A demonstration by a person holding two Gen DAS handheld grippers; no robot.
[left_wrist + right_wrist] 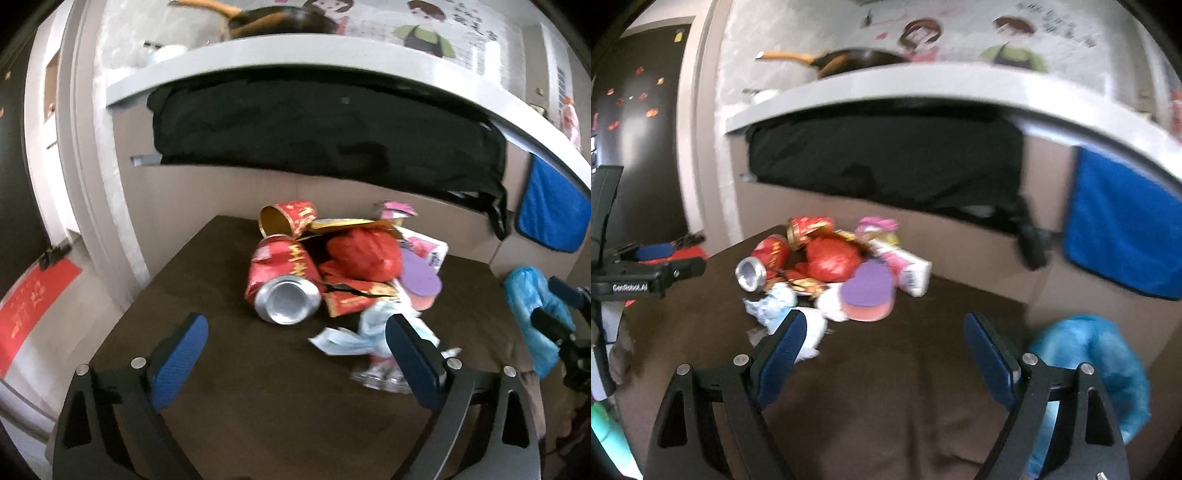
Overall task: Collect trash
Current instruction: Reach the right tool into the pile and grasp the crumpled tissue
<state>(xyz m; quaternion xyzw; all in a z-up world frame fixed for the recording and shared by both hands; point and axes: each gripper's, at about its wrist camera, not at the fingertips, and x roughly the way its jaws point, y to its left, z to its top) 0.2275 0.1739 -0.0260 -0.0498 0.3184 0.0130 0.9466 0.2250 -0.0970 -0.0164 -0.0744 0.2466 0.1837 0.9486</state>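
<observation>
A pile of trash lies on the dark brown table (pixel 240 398). It holds a crushed red can (pixel 288 301) with its silver end toward me, a red paper cup (pixel 291 218), a red crumpled bag (pixel 364 254), a purple disc (pixel 421 280) and crumpled pale tissue (pixel 347 338). My left gripper (pixel 295 319) is open just short of the can, and its right pad overlaps the tissue in the picture. My right gripper (pixel 884 319) is open over bare table, near the tissue (pixel 775 302) and the purple disc (pixel 868 284). A pink-white carton (pixel 912 271) lies behind the disc.
A blue plastic bag (pixel 1089 354) hangs at the table's right edge. Behind the table rises a cardboard wall (pixel 229 195). Above it black cloth (pixel 314 125) hangs under a white counter (pixel 295 55) with a pan (pixel 273 18) on it. A blue cloth (pixel 1126 225) hangs at right.
</observation>
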